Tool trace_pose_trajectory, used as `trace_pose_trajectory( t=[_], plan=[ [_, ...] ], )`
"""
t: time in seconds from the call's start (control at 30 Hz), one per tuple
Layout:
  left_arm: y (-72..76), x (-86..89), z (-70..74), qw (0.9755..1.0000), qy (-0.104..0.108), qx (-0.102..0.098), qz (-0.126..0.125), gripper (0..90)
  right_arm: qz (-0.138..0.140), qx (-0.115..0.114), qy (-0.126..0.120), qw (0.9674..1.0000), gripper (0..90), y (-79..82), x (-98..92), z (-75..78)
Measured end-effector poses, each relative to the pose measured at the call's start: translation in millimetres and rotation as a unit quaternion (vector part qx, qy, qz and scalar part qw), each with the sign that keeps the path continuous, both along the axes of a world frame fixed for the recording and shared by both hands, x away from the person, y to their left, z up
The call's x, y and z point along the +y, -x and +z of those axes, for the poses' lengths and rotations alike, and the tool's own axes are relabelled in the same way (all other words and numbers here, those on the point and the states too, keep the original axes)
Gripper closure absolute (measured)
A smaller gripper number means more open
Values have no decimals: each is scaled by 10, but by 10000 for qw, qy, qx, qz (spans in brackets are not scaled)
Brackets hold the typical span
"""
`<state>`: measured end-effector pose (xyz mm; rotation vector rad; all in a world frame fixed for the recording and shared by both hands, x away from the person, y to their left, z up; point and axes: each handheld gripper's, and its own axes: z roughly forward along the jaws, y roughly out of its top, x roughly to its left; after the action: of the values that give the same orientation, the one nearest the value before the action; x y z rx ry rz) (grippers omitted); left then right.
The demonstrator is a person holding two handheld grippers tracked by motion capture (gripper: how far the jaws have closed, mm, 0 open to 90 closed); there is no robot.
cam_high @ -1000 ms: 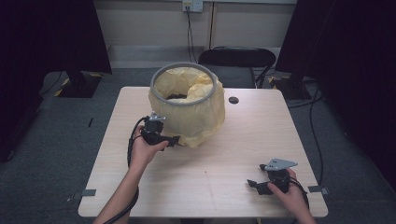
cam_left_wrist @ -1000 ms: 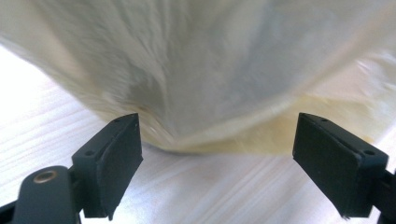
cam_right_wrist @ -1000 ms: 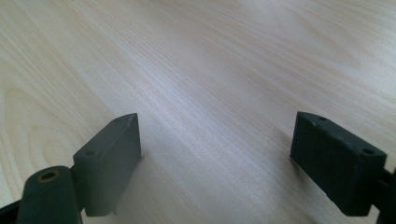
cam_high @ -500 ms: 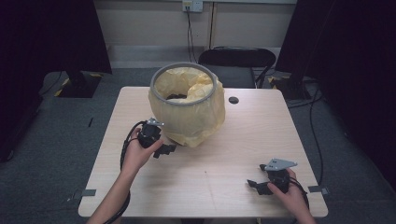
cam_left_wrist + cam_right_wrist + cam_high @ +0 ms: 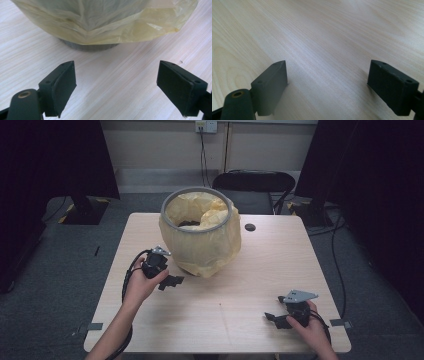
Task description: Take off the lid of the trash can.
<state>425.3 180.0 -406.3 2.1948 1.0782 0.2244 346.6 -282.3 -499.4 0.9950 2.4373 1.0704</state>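
Observation:
A round grey bin (image 5: 196, 195) lined with a yellow plastic bag (image 5: 205, 247) stands at the back middle of the wooden table (image 5: 250, 275); the bag's loose skirt drapes over the outside. My left gripper (image 5: 171, 281) is low over the table just left of the bin's foot, open and holding nothing. In the left gripper view the bag's hem (image 5: 105, 32) and the bin's dark base (image 5: 87, 47) lie a short way beyond the spread jaws (image 5: 116, 87). My right gripper (image 5: 276, 318) rests near the front right edge, open over bare wood (image 5: 327, 85).
A small black disc (image 5: 250, 227) lies on the table right of the bin. A black chair (image 5: 252, 184) stands behind the table, with cables and dark stands on the grey floor around it.
My left gripper has drawn back from the bag, down and toward the table's front. The right gripper has stayed put.

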Motion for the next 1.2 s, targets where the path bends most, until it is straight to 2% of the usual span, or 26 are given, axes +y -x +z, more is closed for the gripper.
trace_pose_trajectory(
  t=[0.37, 0.6, 0.8, 1.0, 1.2],
  plan=[
    [33, 72, 141, 10000, -67, -11, -11, 152, 0, 1, 1, 10000, 153, 0, 0, 0],
    [36, 122, 192, 10000, -27, 12, -14, 152, 0, 0, 3, 10000, 153, 0, 0, 0],
    [50, 157, 230, 9999, -117, 50, -41, 153, -1, -2, 3, 10000, 153, 0, 1, 0],
    [76, 196, 255, 9999, -98, 49, 8, 152, -2, -1, 3, 10000, 153, 0, 1, 0],
    [64, 220, 289, 9999, -72, 88, -46, 153, -3, -1, 2, 10000, 153, 0, 1, 0]
  ],
)
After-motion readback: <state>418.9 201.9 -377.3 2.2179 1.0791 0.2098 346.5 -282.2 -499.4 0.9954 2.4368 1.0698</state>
